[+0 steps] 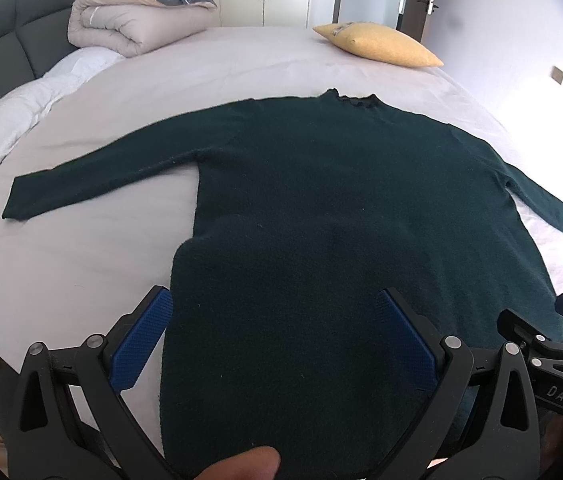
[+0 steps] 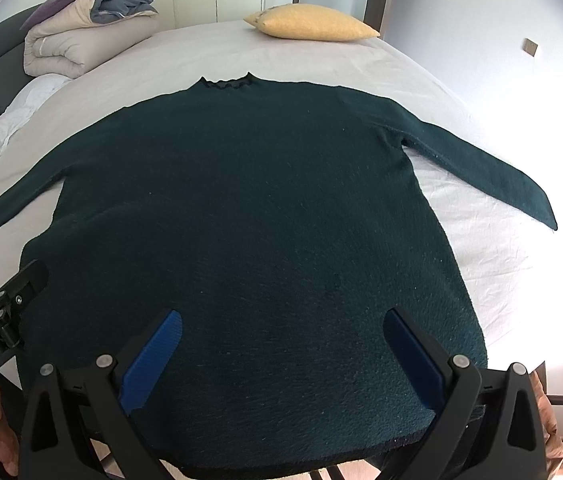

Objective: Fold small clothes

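Dark green long-sleeved knitted sweater (image 2: 241, 208) lay flat on the pale-sheeted bed (image 2: 201, 56), sleeves spread.
My left gripper (image 1: 275, 316) and right gripper (image 2: 281, 338) hung wide apart over its near hem, gripping nothing.

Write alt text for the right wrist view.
A dark green sweater lies flat on a bed, both sleeves spread, collar far. The right gripper hangs over its hem, jaws open; the left gripper shows at left. A yellow pillow and folded duvet lie beyond.
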`<state>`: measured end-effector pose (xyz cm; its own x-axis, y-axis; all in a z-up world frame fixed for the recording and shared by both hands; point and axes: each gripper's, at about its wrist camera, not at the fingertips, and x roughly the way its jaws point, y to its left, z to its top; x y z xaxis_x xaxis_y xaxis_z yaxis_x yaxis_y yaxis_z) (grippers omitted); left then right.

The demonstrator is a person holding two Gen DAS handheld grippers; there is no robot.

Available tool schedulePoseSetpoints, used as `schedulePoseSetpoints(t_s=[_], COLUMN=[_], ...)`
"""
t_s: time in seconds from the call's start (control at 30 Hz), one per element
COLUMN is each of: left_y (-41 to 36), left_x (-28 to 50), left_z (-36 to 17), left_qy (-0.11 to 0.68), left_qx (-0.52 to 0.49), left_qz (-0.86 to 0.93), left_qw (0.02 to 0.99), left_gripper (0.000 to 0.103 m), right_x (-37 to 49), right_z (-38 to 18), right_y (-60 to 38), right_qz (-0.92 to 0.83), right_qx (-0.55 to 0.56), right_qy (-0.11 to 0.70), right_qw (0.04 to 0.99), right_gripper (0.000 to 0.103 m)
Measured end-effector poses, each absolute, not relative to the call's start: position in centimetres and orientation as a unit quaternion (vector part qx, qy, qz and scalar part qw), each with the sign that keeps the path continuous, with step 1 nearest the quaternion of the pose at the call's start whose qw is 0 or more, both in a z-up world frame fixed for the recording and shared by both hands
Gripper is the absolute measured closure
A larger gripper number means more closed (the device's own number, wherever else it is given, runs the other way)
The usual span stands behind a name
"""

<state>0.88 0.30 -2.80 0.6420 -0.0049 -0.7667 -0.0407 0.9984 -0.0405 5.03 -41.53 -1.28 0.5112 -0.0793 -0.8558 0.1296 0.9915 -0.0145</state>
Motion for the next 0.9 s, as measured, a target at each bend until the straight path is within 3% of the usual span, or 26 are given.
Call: schedulePoseSetpoints(t_s=[0.2, 0.47, 0.77, 0.9], left_y=[0.3, 2.3, 1.0, -0.4], left_x=[1.2, 4.7, 9.5, 12.7], left_z=[-2.8, -2.3, -3.0, -4.1], left_qy=[0.411, 0.426, 0.423, 0.486], left_qx=[-0.026, -0.104, -0.157, -0.147], left_qz=[-0.011, -0.051, -0.118, -0.113], left_qw=[0.911, 0.897, 0.884, 0.854], left_gripper=[0.000, 0.000, 0.000, 0.000], right_x=[5.2, 2.7, 1.6, 2.2], right_z=[-1.3, 1.7, -4.7, -7.3], right_y=[-43.2, -58.4, -78.2, -82.6], right_qz=[-0.059, -0.059, -0.157, -0.188], right_qx=[0.052, 0.294, 0.516, 0.552], right_qy=[0.479, 0.304, 0.226, 0.212], right_qw=[0.874, 0.904, 0.811, 0.784], right_gripper=[0.000, 0.000, 0.002, 0.012])
